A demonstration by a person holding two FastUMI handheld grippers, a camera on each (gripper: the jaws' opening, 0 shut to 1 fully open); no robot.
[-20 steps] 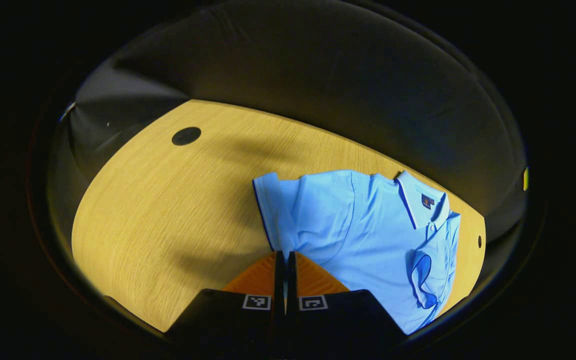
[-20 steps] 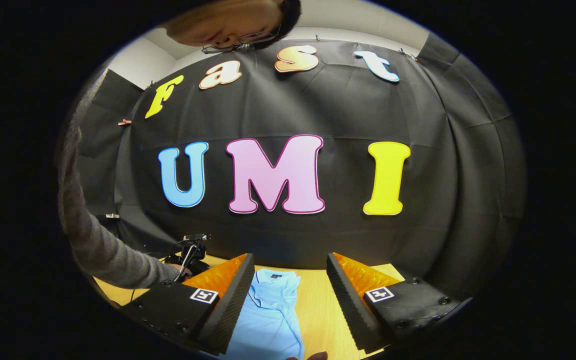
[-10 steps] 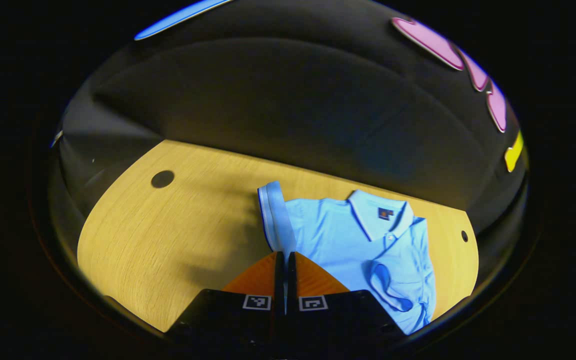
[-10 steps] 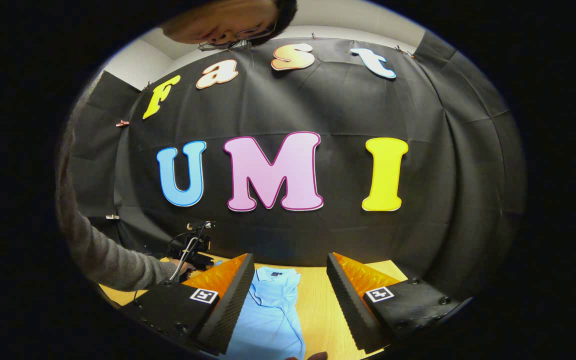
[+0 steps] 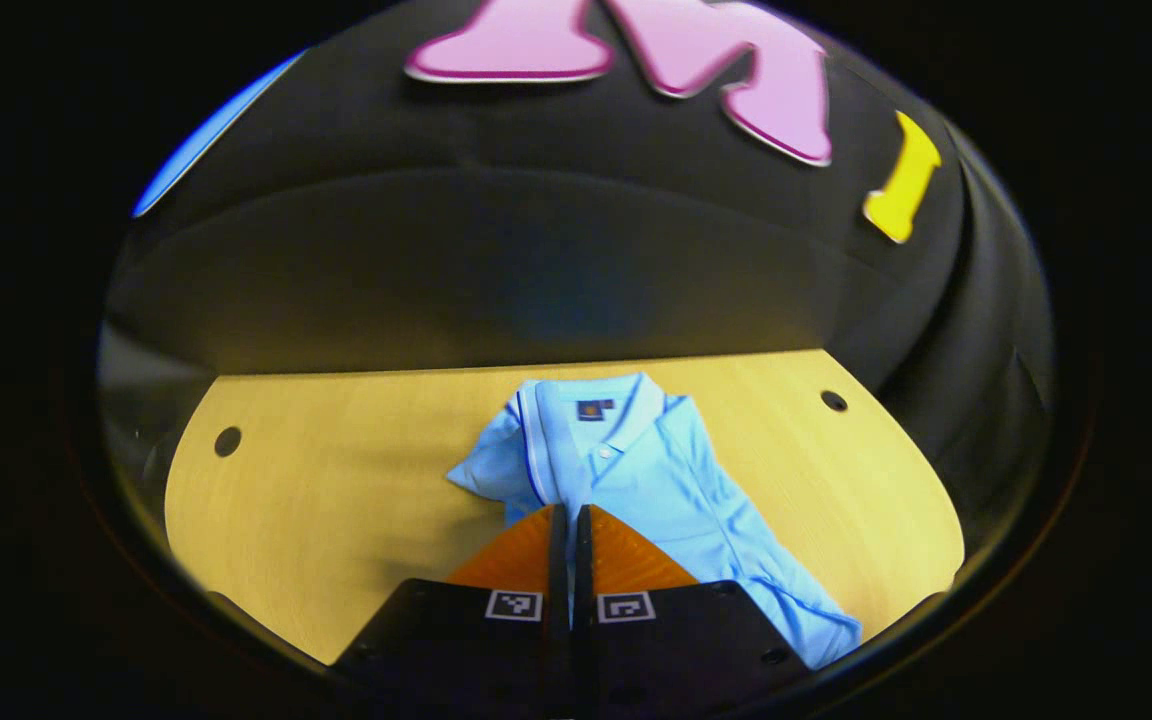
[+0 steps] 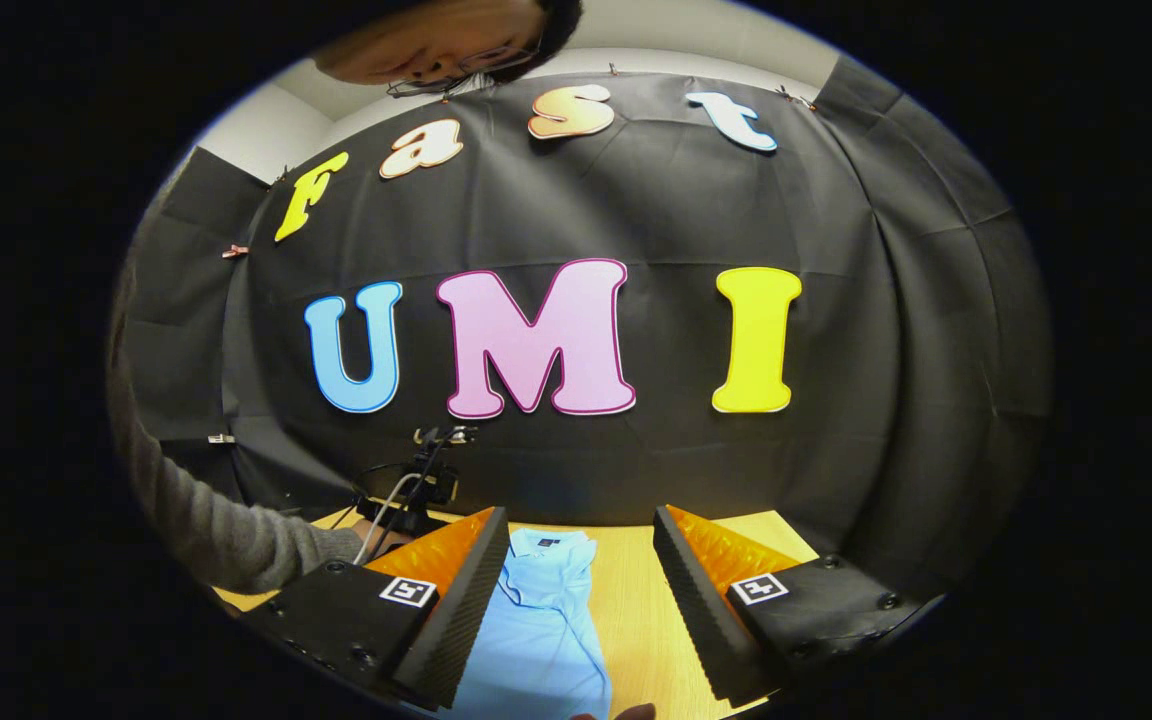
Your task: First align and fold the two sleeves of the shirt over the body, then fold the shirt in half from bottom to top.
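Observation:
A light blue polo shirt [image 5: 676, 490] lies on the wooden table [image 5: 336, 480], its collar [image 5: 596, 410] pointing at the booth wall. My left gripper [image 5: 569, 515] is shut on the shirt's near sleeve [image 5: 501, 465]. That sleeve is pulled up and in toward the body, and its dark-trimmed cuff stands just ahead of the fingertips. My right gripper [image 6: 579, 520] hangs open above the table, with the shirt [image 6: 546, 620] lying between and beyond its fingers. Further left in the right gripper view, a hand in a grey sleeve [image 6: 226, 530] holds the left gripper [image 6: 416, 495].
Two round holes [image 5: 227, 441] [image 5: 833, 401] sit in the tabletop left and right of the shirt. The black cloth wall [image 5: 556, 270] rises right behind the table's far edge. Bare wood lies left of the shirt.
My left gripper has carried the sleeve from lying spread out to the side up and over toward the shirt's body, turning until the collar is straight ahead. The right gripper has barely shifted.

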